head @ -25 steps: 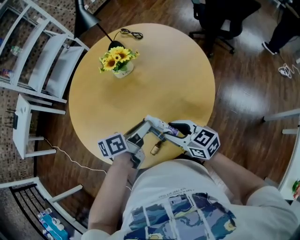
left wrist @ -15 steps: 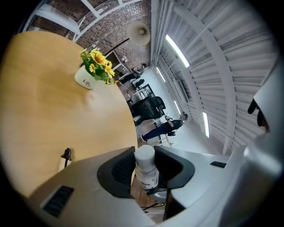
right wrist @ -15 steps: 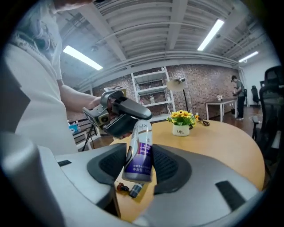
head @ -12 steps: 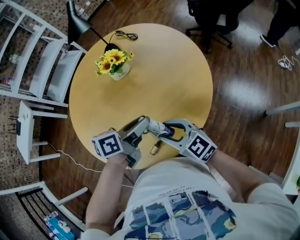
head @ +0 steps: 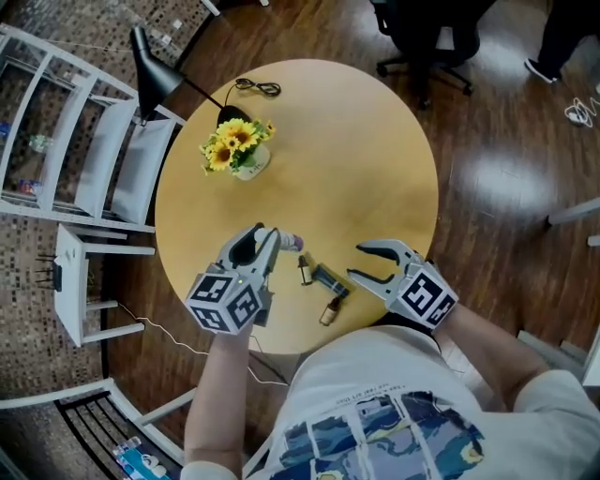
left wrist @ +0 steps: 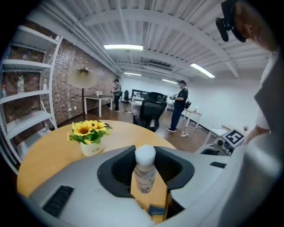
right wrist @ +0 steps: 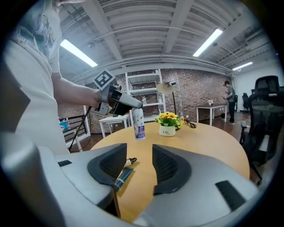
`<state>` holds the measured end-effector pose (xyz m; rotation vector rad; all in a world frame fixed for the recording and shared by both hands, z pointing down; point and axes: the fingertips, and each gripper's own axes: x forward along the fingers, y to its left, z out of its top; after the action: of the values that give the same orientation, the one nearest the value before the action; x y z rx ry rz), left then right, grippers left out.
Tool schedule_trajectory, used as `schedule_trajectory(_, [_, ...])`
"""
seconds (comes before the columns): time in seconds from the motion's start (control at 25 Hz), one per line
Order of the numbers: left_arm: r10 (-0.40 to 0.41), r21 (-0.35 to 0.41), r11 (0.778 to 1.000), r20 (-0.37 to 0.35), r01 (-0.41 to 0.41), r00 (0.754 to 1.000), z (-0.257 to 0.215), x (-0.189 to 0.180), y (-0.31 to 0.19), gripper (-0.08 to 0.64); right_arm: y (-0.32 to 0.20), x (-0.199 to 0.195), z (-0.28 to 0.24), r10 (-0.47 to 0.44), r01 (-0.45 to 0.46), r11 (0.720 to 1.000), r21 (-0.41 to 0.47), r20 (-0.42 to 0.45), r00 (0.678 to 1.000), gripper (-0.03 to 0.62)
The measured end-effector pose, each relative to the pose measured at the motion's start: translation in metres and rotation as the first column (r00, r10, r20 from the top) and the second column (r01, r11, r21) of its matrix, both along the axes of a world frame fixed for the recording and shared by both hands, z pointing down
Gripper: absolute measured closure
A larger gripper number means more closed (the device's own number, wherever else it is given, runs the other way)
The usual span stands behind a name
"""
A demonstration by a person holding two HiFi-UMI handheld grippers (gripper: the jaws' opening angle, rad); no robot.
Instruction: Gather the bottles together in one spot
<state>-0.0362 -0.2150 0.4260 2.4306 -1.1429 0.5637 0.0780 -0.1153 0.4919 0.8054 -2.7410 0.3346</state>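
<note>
Your round table (head: pixel 375 159) carries a white pot of sunflowers (head: pixel 236 148) toward its far left, with a coiled black cable (head: pixel 260 87) just beyond it. A black lamp (head: pixel 150 70) stands by the pot, its shade out past the table's edge, above a white shelf rack (head: pixel 66 141). A small white stool (head: pixel 80 286) stands nearer you. A black office chair (head: pixel 427 28) sits beyond the table on the wood floor (head: pixel 506 141). Far back, two people (left wrist: pixel 180 104) stand near a brick wall (left wrist: pixel 75 75).

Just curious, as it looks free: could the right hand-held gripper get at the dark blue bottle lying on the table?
Probably yes. The right hand-held gripper is open and empty, and the dark blue bottle lies flat just ahead of its jaws with nothing in between.
</note>
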Motion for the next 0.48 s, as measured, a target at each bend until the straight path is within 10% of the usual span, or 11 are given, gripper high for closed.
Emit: schedule_trajectory(0.48, [-0.262,0.100,0.963,0.125,0.250,0.957,0.076,-0.087,-0.144,0.435,-0.010,0.061,0.020,0.120,-0.126,0.985,-0.118,-0.060,0.991,0.402])
